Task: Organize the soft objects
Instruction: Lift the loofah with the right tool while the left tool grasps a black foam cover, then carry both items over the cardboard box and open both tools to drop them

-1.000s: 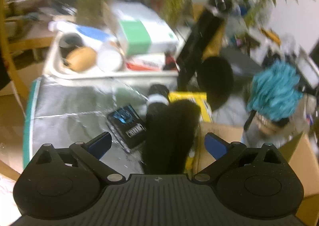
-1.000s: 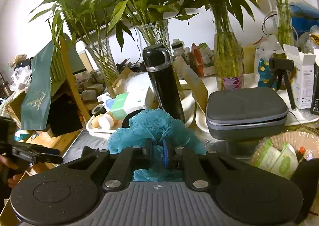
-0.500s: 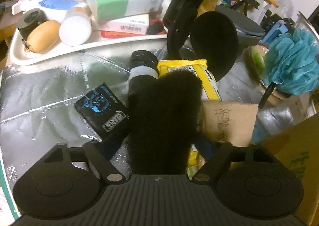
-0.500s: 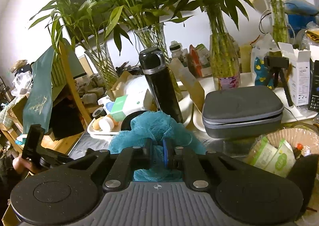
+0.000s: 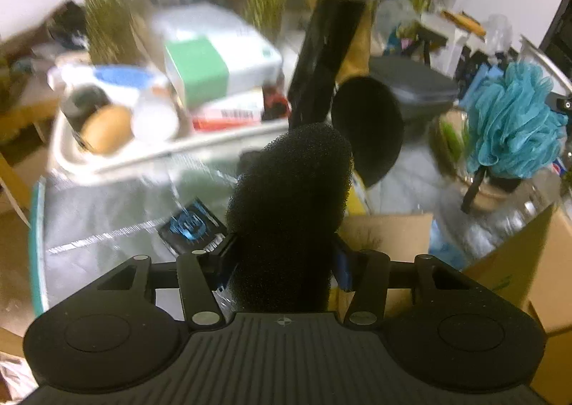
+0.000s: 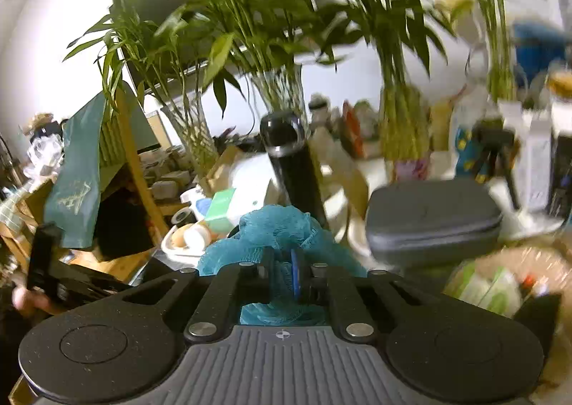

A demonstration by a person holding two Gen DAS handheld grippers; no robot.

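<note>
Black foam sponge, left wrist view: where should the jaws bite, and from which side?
Grip the black foam sponge low on its long body, one pad on each flank, coming in from its near end. It runs lengthwise away from the left gripper, and the closing jaws already straddle that narrower lower part. Foam compresses, so squeeze the sides, not the rounded far tip.

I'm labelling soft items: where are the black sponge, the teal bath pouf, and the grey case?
black sponge [image 5: 289, 197], left wrist view, its middle.
teal bath pouf [image 6: 275, 229], right wrist view, upper mesh.
grey case [image 6: 429, 211], right wrist view, lid.
</note>
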